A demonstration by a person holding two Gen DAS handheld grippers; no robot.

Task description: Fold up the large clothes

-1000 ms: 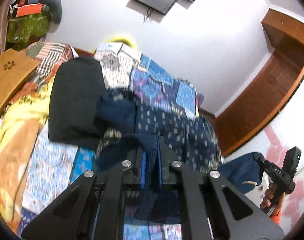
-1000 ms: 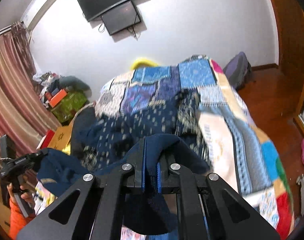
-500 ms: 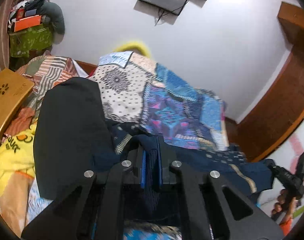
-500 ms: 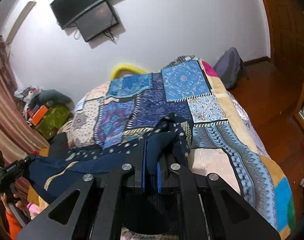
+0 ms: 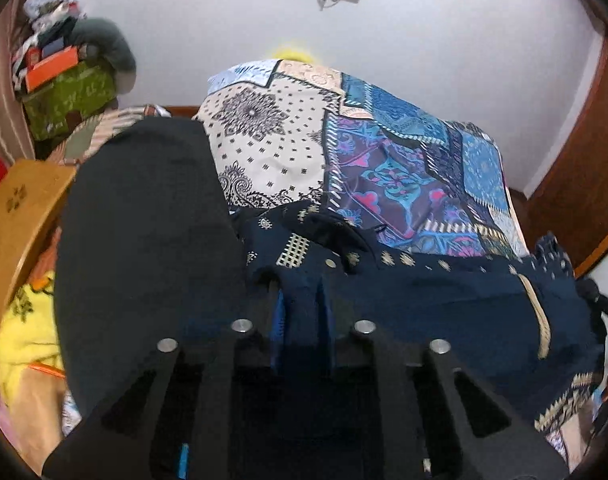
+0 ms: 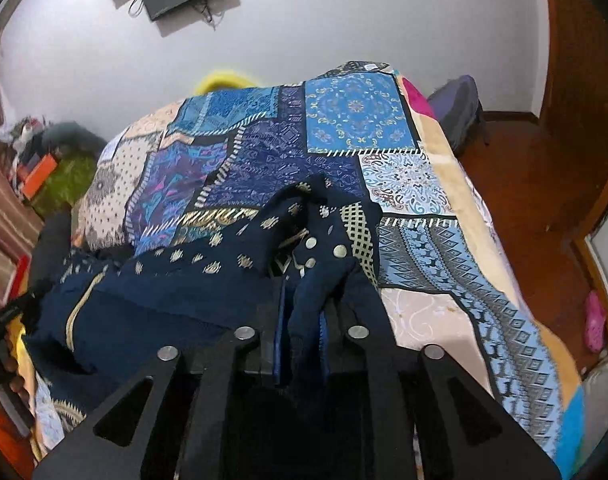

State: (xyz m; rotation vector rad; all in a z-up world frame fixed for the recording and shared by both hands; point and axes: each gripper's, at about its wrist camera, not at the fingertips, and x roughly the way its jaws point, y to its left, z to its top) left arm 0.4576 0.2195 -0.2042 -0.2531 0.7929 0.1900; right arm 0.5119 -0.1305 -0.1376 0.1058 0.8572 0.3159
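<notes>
A navy garment (image 5: 444, 300) with gold print and metal buttons is stretched between both grippers over the near part of the bed. My left gripper (image 5: 299, 304) is shut on one end of it. My right gripper (image 6: 304, 312) is shut on the other end (image 6: 183, 292), near the button placket. The right gripper also shows at the right edge of the left wrist view (image 5: 600, 304). The left gripper shows at the left edge of the right wrist view (image 6: 3, 320). The cloth hangs low and covers the fingertips in both views.
The bed's patchwork quilt (image 6: 356, 120) lies beyond the garment. A black garment (image 5: 143, 240) lies on the bed's left side beside yellow cloth (image 5: 23, 332). A wooden board (image 5: 15, 220) and a cluttered pile (image 5: 63, 80) stand left. A backpack (image 6: 460, 112) sits on the wooden floor.
Both grippers have moved forward and lower over the bed, carrying the navy garment. The garment has gone from bunched to stretched wide between them, its buttoned front now showing.
</notes>
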